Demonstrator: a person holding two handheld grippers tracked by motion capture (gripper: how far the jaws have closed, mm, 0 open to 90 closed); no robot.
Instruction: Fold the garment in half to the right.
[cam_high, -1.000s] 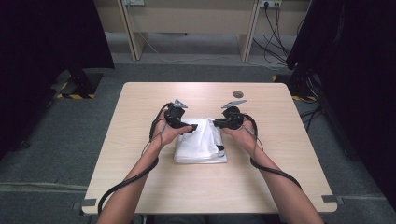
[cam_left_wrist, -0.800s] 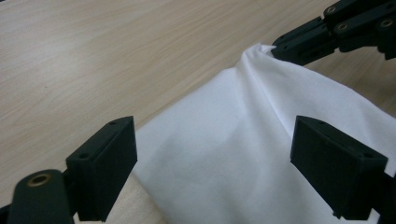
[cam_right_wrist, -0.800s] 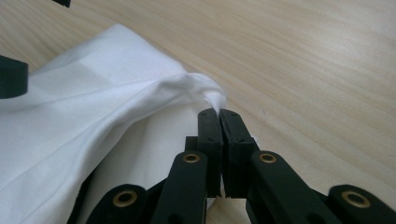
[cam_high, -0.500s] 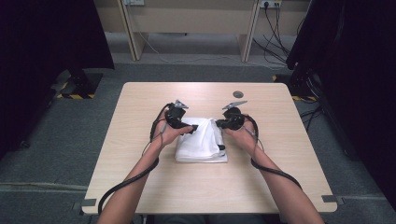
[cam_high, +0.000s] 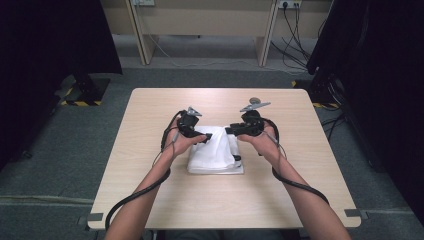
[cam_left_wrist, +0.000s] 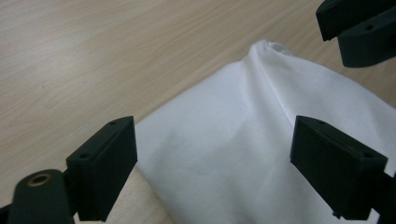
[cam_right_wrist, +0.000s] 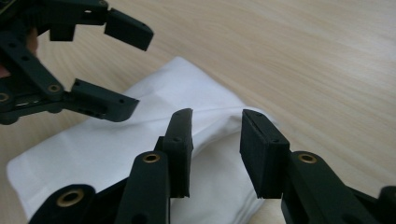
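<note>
High view: folded white cloth (cam_high: 215, 155) lying at the middle of the pale wooden counter (cam_high: 150, 110), a loose flap raised along its far edge. Left tool (cam_high: 205, 136) at nine o'clock of that flap, right tool (cam_high: 228, 131) at three o'clock, both held by hands coming in from six o'clock. Small round grey object (cam_high: 255, 100) resting at twelve o'clock near the far counter edge, well apart from the cloth. Against the earlier frames, cloth resting in the same place, right tool lifted slightly off the fabric.

Left gripper view: left tool (cam_left_wrist: 215, 163) spread wide, released, jaws standing either side of the white fabric (cam_left_wrist: 243, 154) without pressing on it. Peak of cloth rising toward one o'clock, with the right tool (cam_left_wrist: 359, 28) just beyond it at the upper corner.

Right gripper view: right tool (cam_right_wrist: 215, 154) partly parted, jaws having just been opening, nothing pinched between the pads; crease of white cloth (cam_right_wrist: 140, 140) lying behind and below the gap. Left tool (cam_right_wrist: 116, 65) at ten o'clock, also gaping above the fabric.

Judgement: fold just laid down and let go, fabric free of both tools and settling on the counter. Likely next: pulling back and picking a fresh edge, or pressing the raised flap flat, since the peak looks apt to spring open.
</note>
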